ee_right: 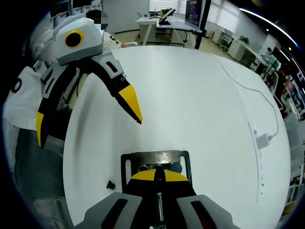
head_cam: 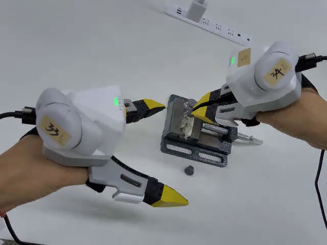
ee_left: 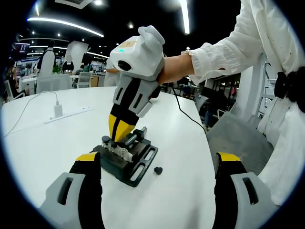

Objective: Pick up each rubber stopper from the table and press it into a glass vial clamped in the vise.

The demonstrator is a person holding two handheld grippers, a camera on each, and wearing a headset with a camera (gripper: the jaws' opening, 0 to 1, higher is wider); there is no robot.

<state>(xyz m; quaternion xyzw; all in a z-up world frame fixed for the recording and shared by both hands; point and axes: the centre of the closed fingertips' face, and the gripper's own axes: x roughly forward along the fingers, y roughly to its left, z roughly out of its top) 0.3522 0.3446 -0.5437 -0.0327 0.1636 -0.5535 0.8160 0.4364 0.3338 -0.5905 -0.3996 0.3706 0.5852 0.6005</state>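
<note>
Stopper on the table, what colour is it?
The stopper is dark grey, almost black; head view shows it best.

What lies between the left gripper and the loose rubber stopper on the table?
Bare table separates left gripper from stopper, per the left gripper view.

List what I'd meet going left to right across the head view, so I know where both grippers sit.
Left gripper, jaws open → vise → right gripper, its body right of the vise and its tips over it → black cable at the right edge.
</note>
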